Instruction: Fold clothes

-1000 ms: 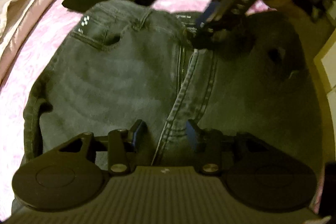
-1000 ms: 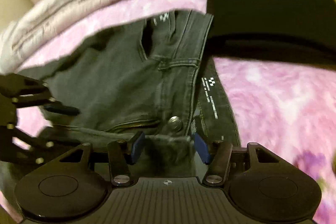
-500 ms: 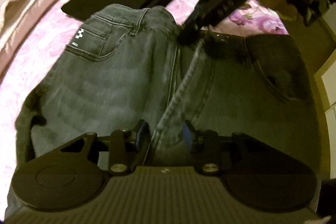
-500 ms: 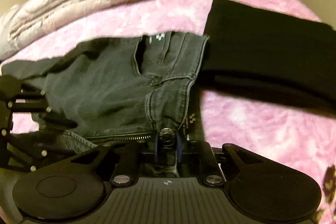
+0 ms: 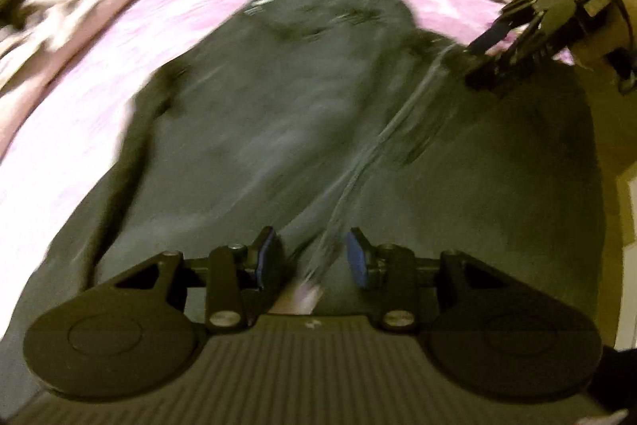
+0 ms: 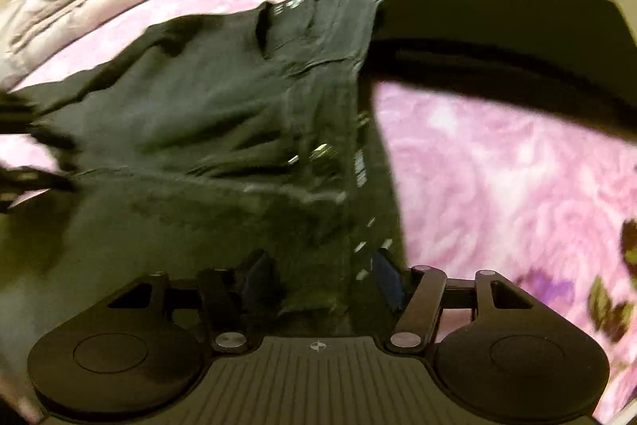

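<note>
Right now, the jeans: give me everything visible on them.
The jeans are dark grey-black denim, spread mostly flat on the pink floral bedspread, waistband toward a folded black garment. Visible: a back pocket with small white logo, lighter centre seam, metal button and zipper, printed inner label. Frames are motion-blurred. The left gripper straddles the seam, jaws apart; the right gripper is open over the waistband.

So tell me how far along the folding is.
Done: one black folded garment lies on the pink bedspread. In hand: the dark grey jeans are spread out, not yet folded. The right gripper is at the waistband, the left gripper over the centre seam lower down, both with jaws apart; blur hides any contact. Left: folding the jeans.
</note>
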### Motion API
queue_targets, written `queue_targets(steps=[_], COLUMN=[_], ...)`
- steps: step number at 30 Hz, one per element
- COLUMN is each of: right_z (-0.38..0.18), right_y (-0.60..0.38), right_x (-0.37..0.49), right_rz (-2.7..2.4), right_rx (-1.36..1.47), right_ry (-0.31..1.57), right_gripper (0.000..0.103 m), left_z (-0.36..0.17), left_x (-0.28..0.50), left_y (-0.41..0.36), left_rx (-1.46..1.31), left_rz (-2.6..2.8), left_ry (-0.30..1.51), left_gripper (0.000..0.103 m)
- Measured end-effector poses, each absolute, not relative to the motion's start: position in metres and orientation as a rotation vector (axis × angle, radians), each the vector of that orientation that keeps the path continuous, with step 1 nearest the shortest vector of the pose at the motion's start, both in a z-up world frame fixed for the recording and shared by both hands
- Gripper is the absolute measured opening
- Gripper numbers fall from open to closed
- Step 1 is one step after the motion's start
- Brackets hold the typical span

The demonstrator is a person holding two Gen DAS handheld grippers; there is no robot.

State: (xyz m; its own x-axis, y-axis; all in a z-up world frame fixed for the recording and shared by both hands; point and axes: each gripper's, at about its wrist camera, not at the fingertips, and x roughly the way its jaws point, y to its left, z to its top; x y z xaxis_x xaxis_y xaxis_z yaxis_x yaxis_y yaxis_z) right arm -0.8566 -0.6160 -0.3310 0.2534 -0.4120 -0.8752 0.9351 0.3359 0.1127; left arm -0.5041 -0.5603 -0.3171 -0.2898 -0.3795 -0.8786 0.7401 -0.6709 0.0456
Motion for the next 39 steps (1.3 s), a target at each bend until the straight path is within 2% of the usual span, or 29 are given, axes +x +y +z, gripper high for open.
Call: queue_targets(steps=[4,7,9,11,12,14,15,16,20,24,28,29,30,31,35,39], right_z=[-0.308,-0.283,-0.273,-0.268,-0.267,-0.269,-0.271,-0.273,-0.286,-0.294,-0.297,-0.298,-0.298,-0.297,-0.287,-0.272], right_y=[-0.626,-0.623,-0.618,-0.613,-0.611,-0.606,-0.602,-0.599,-0.586,-0.571,-0.558,-0.555,-0.551,-0.549,-0.538,-0.535], right_x=[-0.849,-0.83,-0.81,-0.785,-0.77,-0.737,-0.72,-0.702,-0.62,-0.543,-0.487,-0.473,-0.46,-0.451,-0.432,-0.428], right_rz=[-1.111,-1.105,-1.084,-1.06,-1.046,-1.018,-1.006,-0.996,-0.929,-0.881,-0.86,-0.855,-0.85,-0.851,-0.869,-0.889], right_rx=[0.697,0.63,0.618,0.622,0.623,0.623,0.62,0.615,0.613,0.617,0.608,0.605,0.603,0.6,0.587,0.59], right_ry=[0.821,0.817,0.811,0.811,0.813,0.817,0.817,0.816,0.849,0.863,0.879,0.883,0.887,0.89,0.895,0.89], right_gripper=[0.062,0.062,0.062,0.062,0.063,0.071,0.082,0.087,0.088,0.088,0.088,0.088,0.088,0.088,0.088,0.088], left_z=[-0.3,-0.292,-0.294,-0.3,-0.307,-0.321,-0.329,-0.337,-0.354,-0.369,-0.381,-0.382,-0.381,-0.38,-0.339,-0.247], left_x=[-0.437,-0.38,-0.342,-0.304,-0.283,-0.25,-0.232,-0.214,-0.157,-0.133,-0.125,-0.122,-0.119,-0.115,-0.104,-0.091], left_y=[-0.542,-0.526,-0.518,-0.51,-0.508,-0.507,-0.508,-0.509,-0.519,-0.527,-0.517,-0.516,-0.519,-0.522,-0.508,-0.488], left_rx=[1.258,1.306,1.358,1.423,1.467,1.54,1.564,1.586,1.585,1.6,1.638,1.641,1.646,1.65,1.54,1.337], left_rz=[-1.851,-1.718,-1.636,-1.554,-1.516,-1.461,-1.442,-1.423,-1.428,-1.535,-1.652,-1.669,-1.665,-1.662,-1.717,-1.755], left_ry=[0.464,0.405,0.352,0.29,0.245,0.163,0.119,0.076,-0.009,-0.11,-0.338,-0.372,-0.349,-0.326,-0.213,-0.074], left_gripper=[0.04,0.048,0.059,0.062,0.062,0.063,0.063,0.063,0.063,0.063,0.065,0.054,0.022,0.009,0.004,0.002])
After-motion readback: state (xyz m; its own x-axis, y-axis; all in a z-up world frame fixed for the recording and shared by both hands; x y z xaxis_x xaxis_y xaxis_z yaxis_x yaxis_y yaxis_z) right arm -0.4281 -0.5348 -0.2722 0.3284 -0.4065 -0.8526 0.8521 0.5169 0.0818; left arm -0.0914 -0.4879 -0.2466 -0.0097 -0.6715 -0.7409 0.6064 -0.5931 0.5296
